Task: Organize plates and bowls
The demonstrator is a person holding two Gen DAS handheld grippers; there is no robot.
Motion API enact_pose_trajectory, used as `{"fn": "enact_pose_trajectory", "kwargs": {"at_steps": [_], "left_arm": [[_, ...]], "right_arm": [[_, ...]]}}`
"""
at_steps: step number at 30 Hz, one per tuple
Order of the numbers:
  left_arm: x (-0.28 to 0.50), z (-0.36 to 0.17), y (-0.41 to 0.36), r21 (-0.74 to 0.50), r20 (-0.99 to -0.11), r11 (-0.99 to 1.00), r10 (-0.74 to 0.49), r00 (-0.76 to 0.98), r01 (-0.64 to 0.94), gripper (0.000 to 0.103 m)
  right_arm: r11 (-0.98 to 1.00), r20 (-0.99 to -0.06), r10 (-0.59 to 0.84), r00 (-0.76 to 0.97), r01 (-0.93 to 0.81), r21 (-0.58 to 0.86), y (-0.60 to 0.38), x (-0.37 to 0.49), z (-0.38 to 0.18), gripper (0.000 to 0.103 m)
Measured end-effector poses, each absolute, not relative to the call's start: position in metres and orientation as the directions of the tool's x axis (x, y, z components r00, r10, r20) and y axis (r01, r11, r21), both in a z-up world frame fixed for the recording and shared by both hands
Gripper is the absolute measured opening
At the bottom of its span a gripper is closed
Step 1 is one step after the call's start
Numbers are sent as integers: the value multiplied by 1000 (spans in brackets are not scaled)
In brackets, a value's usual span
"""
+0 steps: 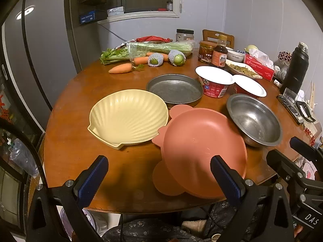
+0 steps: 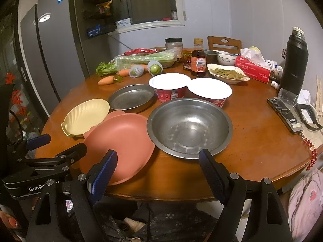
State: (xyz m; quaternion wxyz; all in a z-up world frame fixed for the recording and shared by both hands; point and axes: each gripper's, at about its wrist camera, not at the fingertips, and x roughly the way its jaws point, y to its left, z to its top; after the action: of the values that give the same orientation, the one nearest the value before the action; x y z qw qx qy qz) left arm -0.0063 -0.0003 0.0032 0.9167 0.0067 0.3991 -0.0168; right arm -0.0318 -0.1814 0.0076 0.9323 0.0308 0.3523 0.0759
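Observation:
A pink plate (image 1: 199, 151) (image 2: 121, 143) lies at the near edge of the round wooden table (image 1: 70, 141). Left of it sits a cream shell-shaped dish (image 1: 129, 117) (image 2: 86, 115). Behind them lies a flat metal plate (image 1: 174, 88) (image 2: 131, 97). A steel bowl (image 1: 254, 119) (image 2: 189, 127) stands to the right. My left gripper (image 1: 159, 173) hovers open over the near table edge, its right finger above the pink plate. My right gripper (image 2: 158, 167) is open just before the steel bowl, holding nothing.
Two red instant-noodle cups (image 2: 170, 85) (image 2: 210, 91) stand behind the bowl. Carrots (image 1: 121, 68), celery, netted fruit, jars, a sauce bottle (image 2: 198, 63), a tissue box (image 2: 252, 68) and a black flask (image 2: 294, 60) crowd the far side. A fridge (image 2: 50, 50) stands left.

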Motion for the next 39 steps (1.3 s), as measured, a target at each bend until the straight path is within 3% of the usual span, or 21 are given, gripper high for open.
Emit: {"fn": "enact_pose_trajectory", "kwargs": {"at_steps": [39], "left_arm": [[-11,5,-2,6,-721,999,-29,692,48,102]], "right_arm": [[988,-653,154,742,-118,98,-181,-30,11,84]]}}
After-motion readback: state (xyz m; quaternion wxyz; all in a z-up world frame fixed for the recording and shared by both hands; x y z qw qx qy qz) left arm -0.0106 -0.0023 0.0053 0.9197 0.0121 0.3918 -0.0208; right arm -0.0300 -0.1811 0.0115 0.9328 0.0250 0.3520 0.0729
